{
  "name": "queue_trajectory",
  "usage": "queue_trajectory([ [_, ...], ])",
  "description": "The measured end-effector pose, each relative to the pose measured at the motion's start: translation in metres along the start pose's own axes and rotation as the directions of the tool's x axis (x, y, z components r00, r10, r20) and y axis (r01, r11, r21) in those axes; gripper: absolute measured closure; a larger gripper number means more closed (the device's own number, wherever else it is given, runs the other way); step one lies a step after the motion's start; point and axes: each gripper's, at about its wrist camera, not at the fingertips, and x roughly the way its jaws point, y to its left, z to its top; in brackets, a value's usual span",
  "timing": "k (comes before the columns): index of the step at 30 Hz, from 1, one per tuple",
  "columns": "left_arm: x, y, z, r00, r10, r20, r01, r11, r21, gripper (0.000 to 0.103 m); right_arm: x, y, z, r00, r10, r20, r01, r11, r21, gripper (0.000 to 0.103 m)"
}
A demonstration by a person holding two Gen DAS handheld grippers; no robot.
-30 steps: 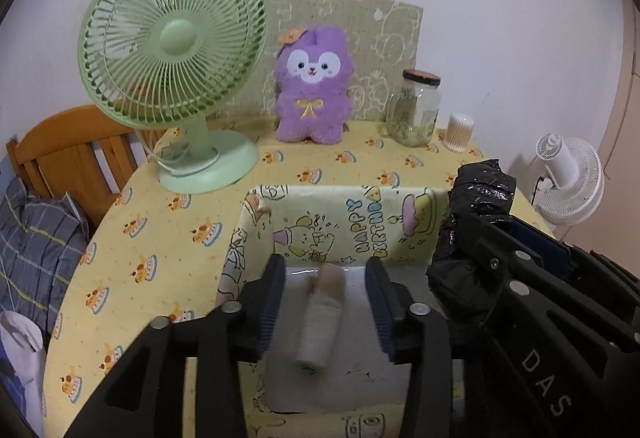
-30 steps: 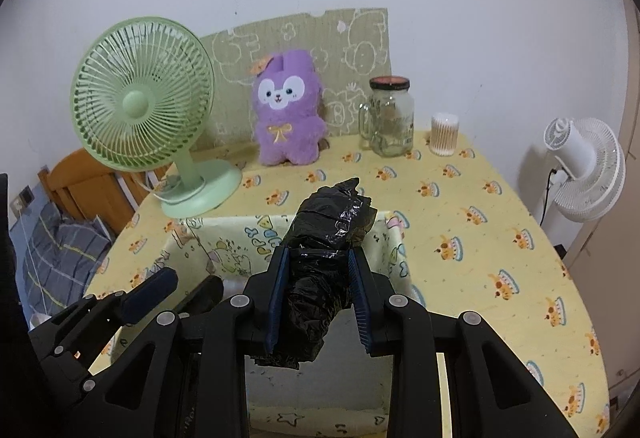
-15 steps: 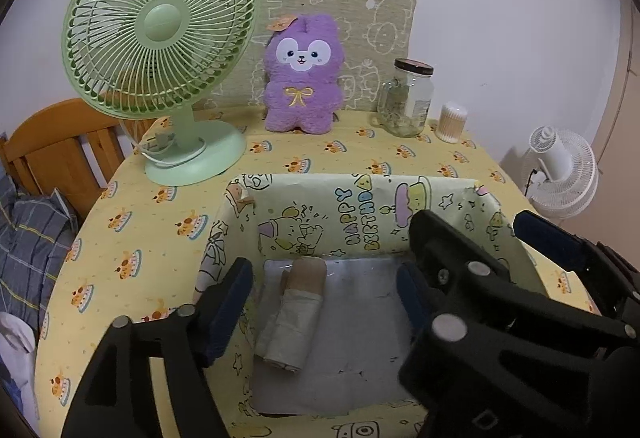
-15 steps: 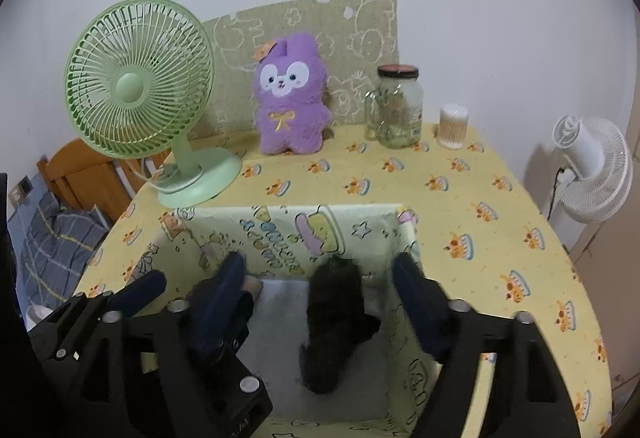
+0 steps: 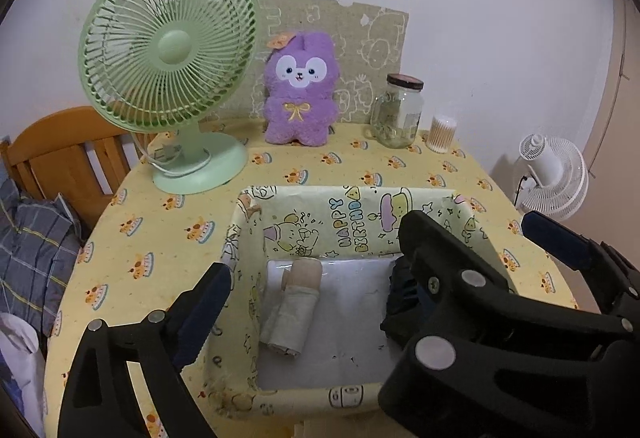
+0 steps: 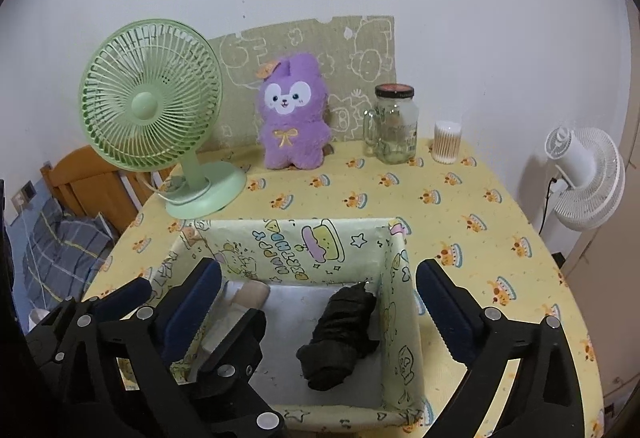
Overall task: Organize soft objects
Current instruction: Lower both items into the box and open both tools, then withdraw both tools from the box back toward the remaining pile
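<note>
Round surface (image 6: 460,205) with yellow cake-print cloth. I count 1 open fabric box (image 6: 296,238) printed "Happy Birthday", sitting near the front edge.

Inside the box: 2 soft rolls. 1 beige rolled sock (image 5: 294,308) lies along the left wall; 1 black rolled sock (image 6: 340,334) lies on the right side of the white floor, close to the right wall. The 2 rolls are well apart.

Left hand-held gripper (image 5: 312,314): fingers spread wide, nothing between them, hovering over the box's left half above the beige roll. Right hand-held gripper (image 6: 320,302): fingers spread wide, straddling the box above the black roll, not touching it.

At the back of the surface: 1 green desk fan (image 5: 172,65), 1 purple plush (image 5: 300,89), 1 glass jar (image 5: 398,111), 1 cotton-swab tub (image 5: 442,133). Off the surface to the right, 1 white fan (image 6: 584,177).
</note>
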Motion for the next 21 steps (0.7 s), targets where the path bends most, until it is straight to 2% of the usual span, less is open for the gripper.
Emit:
queue_trajectory([
  [21,-0.078,-0.012,-0.010,0.994,0.010,0.113,-0.012,1.000,0.022,0.004,-0.085,0.009,-0.005,0.994,-0.001,0.111,0.002,1.000,-0.010,0.003],
])
